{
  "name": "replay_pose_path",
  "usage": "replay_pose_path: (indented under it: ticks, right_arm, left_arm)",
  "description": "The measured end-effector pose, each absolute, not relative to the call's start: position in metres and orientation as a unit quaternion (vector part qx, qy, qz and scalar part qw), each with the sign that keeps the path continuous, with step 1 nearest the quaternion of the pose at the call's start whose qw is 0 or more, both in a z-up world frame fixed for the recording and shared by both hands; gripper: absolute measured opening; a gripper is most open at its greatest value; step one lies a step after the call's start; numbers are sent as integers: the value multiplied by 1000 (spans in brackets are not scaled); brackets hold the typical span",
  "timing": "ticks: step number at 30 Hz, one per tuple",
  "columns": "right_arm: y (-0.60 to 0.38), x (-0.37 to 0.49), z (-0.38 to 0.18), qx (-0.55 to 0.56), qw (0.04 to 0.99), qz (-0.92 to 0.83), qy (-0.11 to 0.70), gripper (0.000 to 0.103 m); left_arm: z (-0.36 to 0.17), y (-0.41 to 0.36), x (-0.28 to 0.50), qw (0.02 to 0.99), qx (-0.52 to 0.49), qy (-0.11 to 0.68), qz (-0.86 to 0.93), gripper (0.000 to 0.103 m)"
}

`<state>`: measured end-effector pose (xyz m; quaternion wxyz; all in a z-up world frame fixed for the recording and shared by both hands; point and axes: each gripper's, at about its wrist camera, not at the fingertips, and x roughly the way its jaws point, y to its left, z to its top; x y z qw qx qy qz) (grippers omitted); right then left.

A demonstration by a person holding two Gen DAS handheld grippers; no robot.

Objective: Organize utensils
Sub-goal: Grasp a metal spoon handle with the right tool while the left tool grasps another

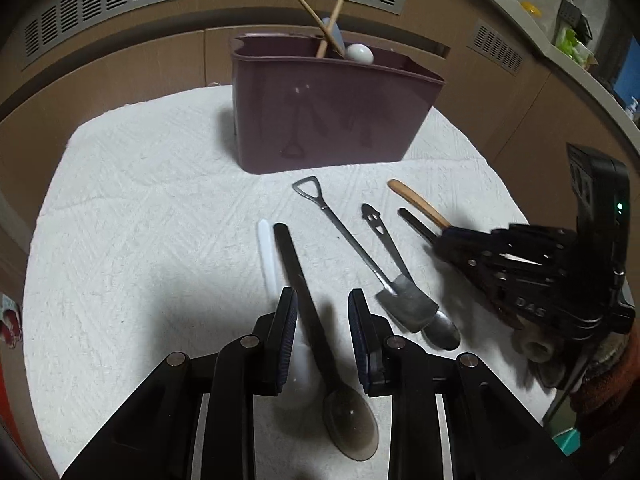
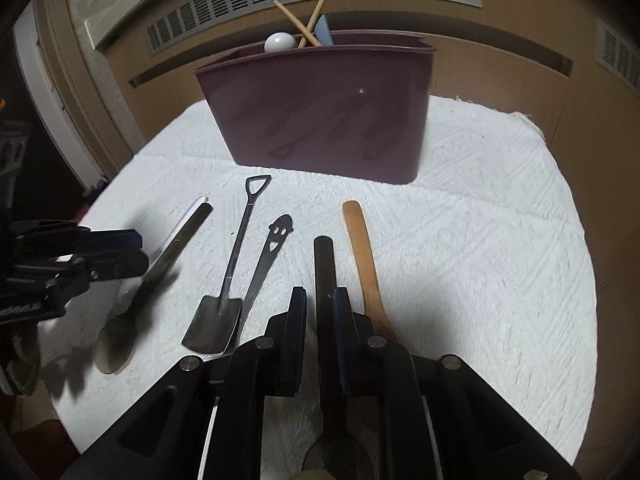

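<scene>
Utensils lay in a loose fan on the white towel [image 1: 120, 208], handles pointing toward the maroon holder [image 1: 332, 120] at twelve o'clock, probably so each could be taken by its stem and dropped in upright. The holder already carried two wooden chopsticks [image 1: 334, 20], a white spoon bowl [image 1: 360, 55] and something pale blue, leaning at its far rim.

The left gripper [image 1: 322, 312] stood with its jaws wide, straddling the dark translucent spoon [image 1: 308, 304] without touching it; a white plastic spoon [image 1: 267, 252] lay just beside that one at nine o'clock. Judging by this, the left hand was lining up a grasp not yet made.

The right gripper [image 2: 320, 312] had its jaws narrow around the black-handled spoon [image 2: 325, 276]; the right pad seemed against the handle, though a sliver of gap on the left made full contact hard to confirm. The wooden spoon [image 2: 360, 256] lay just beside it at three o'clock, the shovel-shaped spoon [image 2: 232, 276] and smiley-handled spoon [image 2: 272, 252] at nine to ten o'clock.

The black spoon's bowl was largely hidden under the right gripper's body, the wooden spoon's bowl likewise. The holder's inner compartments could not be seen, and the smiley spoon's bowl was partly covered by the shovel blade.
</scene>
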<state>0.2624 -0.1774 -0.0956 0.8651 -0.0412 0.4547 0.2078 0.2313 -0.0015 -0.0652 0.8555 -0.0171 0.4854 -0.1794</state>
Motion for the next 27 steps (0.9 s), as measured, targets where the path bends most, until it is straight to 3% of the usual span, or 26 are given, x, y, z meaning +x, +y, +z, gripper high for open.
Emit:
replay_pose_path:
  ticks: [4,12,22,25,27]
  right_arm:
    - [-169,264,-99,-81,869,187,451,10]
    - [-196,255,-99,-20,880,195,432,8]
    - [-195,253,-99,-26,877,198,436,9]
    - [-193,252,-99,-31,876,198,438,11]
    - [-189,253,-99,-37,872,201,445,15]
  left_arm:
    - [-74,-10,243,850,-11,502,-156,27]
    - [-91,-34,258,836,-1,525,-159,27]
    - [-92,-51,269,833,60,531,-143,27]
    - [-93,-53,277,835,56,530,-138,25]
    - [-92,-52,276,844,54,517,-134,16]
